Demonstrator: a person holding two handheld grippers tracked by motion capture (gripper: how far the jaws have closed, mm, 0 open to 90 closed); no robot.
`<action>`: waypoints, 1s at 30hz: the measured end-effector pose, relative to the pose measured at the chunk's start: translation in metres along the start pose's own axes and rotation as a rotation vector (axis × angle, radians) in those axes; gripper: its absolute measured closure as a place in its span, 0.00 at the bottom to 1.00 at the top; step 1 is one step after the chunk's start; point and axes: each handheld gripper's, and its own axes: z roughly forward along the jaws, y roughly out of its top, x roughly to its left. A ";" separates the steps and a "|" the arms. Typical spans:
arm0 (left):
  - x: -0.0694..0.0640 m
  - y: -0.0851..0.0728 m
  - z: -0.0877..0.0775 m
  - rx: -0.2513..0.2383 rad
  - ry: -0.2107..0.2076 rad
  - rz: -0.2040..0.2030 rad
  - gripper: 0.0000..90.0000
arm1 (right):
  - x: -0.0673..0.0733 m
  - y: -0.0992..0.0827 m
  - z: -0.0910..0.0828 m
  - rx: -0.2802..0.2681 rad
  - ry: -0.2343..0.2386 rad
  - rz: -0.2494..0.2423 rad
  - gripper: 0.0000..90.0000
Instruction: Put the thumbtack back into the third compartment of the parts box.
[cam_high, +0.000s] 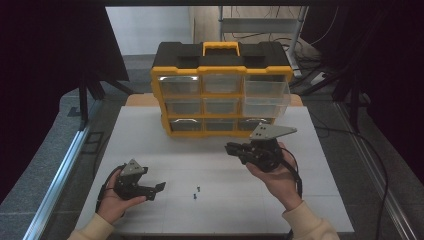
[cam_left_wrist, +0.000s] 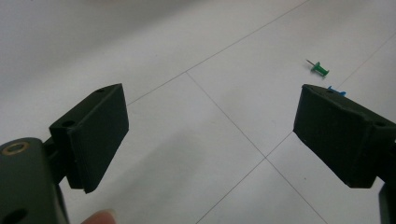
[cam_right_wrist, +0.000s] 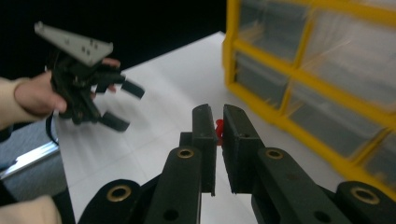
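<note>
A white table (cam_high: 215, 165) marked with thin grid lines stands in a dim room, with dark curtains to either side. At its far edge sits a yellow and black drawer cabinet (cam_high: 221, 90) with clear plastic drawers in three rows; the top right drawer (cam_high: 266, 98) is pulled out toward the person.

The right gripper (cam_high: 231, 148), held in the person's right hand (cam_high: 277, 180), is raised above the table in front of the cabinet, pointing left in the high view. Its jaws are pressed nearly together and pinch a small red pushpin (cam_right_wrist: 219, 127) between their tips (the red head peeks out of the narrow gap in the right gripper view).

The left gripper (cam_high: 161, 187) rests low over the near left part of the table in the person's left hand (cam_high: 114, 202), with its jaws spread wide and nothing between them. Just ahead of it, on the bare table surface, lie two more pins close to each other: a green pushpin (cam_left_wrist: 320, 69) lying on its side with its point aimed away from the jaws, and a blue pushpin (cam_left_wrist: 336, 89), partly hidden behind one jaw in the left gripper view.
</note>
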 end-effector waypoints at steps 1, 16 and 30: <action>0.000 0.000 0.000 -0.001 0.002 0.001 0.12 | -0.001 0.002 -0.003 -0.009 -0.005 -0.001 0.93; 0.000 0.000 -0.002 -0.008 -0.004 -0.002 0.12 | -0.022 0.077 -0.052 -0.176 -0.084 -0.015 0.93; 0.001 0.000 -0.005 -0.020 0.002 0.000 0.12 | -0.088 0.104 -0.051 -0.116 -0.311 0.048 0.93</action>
